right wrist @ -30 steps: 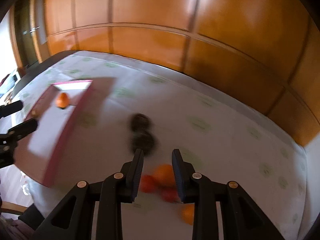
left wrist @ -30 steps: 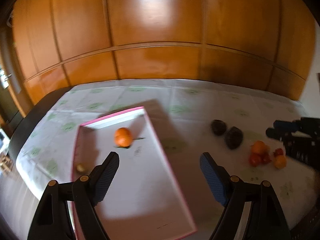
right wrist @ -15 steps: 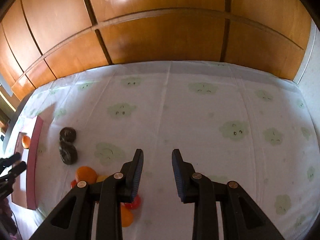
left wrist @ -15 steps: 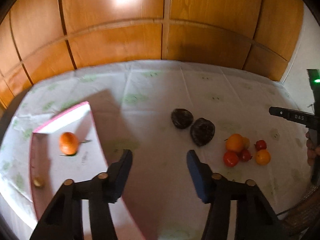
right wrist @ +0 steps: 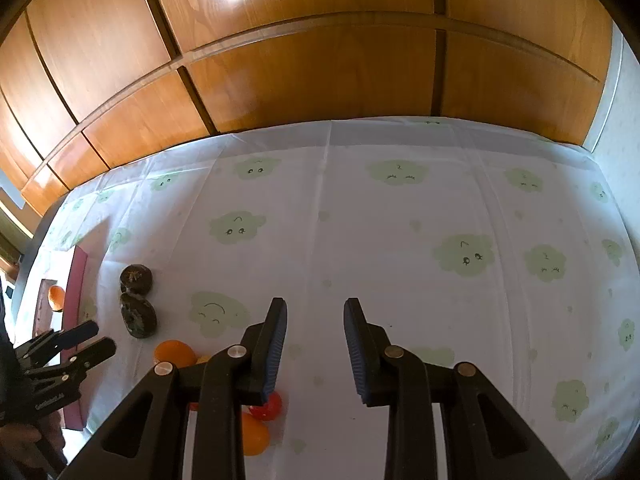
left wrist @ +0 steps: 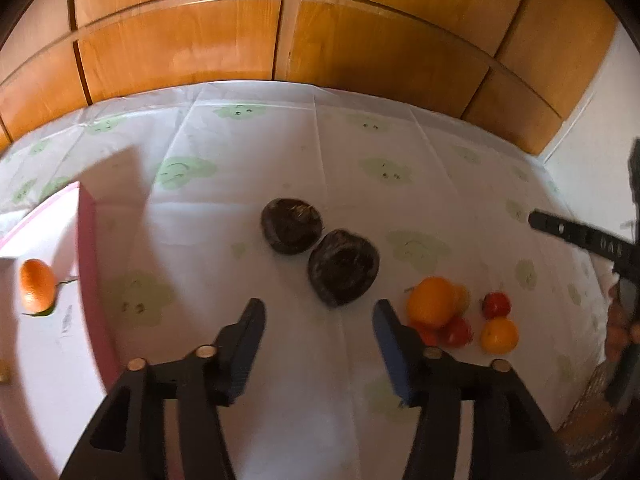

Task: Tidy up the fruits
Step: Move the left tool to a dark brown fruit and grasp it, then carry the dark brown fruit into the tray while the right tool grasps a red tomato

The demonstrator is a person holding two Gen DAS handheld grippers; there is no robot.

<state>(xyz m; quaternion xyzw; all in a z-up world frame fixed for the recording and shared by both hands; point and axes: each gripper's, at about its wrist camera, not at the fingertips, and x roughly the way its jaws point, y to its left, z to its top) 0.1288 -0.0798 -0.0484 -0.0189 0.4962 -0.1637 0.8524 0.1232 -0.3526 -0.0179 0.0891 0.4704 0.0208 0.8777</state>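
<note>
Two dark brown round fruits (left wrist: 291, 226) (left wrist: 344, 266) lie mid-table. Right of them sits a cluster: a large orange (left wrist: 432, 298), red tomatoes (left wrist: 496, 304) and a small orange fruit (left wrist: 499, 334). My left gripper (left wrist: 318, 308) hovers just short of the nearer dark fruit, its jaws opening with nothing between them. At the left stands a pink-rimmed white tray (left wrist: 86, 280) holding one orange fruit (left wrist: 37, 286). My right gripper (right wrist: 316, 308) hangs over bare cloth right of the cluster (right wrist: 174, 354), its jaws close together and empty. The left gripper (right wrist: 100, 336) shows there too.
A white tablecloth with green clouds (right wrist: 464, 256) covers the table. Wooden wall panels (left wrist: 180, 40) rise right behind its far edge. A person's hand (left wrist: 624, 332) shows at the right edge, beside the table's right end.
The left gripper has swung right from over the tray to the dark fruits; its jaws narrowed, then widened a little. The right gripper rolled and moved right off the fruit cluster, then held still.
</note>
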